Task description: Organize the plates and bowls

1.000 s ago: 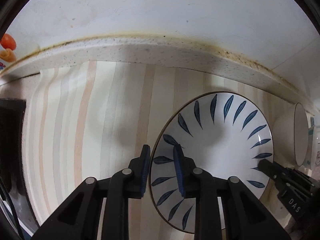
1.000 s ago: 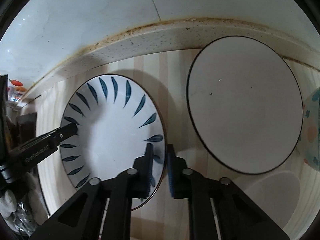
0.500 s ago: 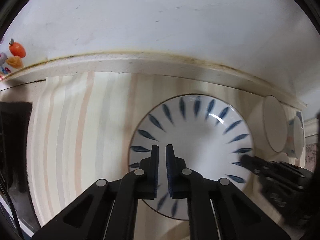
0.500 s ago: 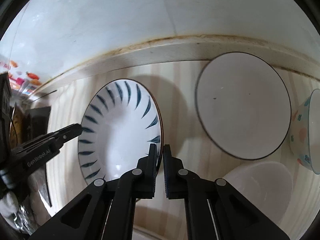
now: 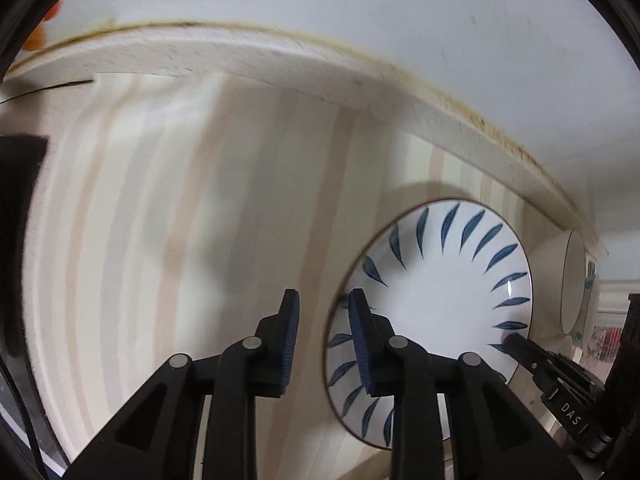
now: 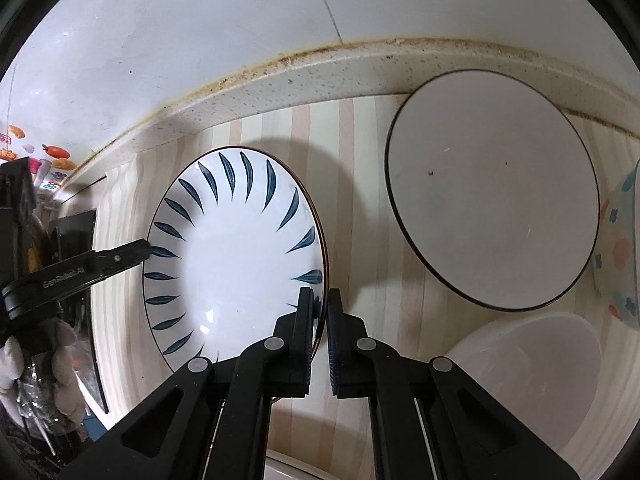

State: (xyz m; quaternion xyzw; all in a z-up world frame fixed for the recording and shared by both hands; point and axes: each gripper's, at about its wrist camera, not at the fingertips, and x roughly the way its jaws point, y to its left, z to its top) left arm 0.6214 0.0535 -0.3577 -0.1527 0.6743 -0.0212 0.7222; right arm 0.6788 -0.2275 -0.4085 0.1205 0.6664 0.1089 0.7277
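Gripping the leaf-patterned plate on the bench, the right gripper pinches its rim; the left gripper straddles the opposite rim, apart. Next: close left, lift toward the plain plate.

The floral bowl is cut off at the right edge, its pattern perhaps flowers.

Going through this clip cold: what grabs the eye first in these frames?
The blue-leaf plate lying on the striped counter, with a gripper at each side: the right gripper nearly closed around its near rim, the left gripper open with the opposite rim between its fingers. Next, the plain white plate with a dark rim beside it to the right, near the stained back ledge.
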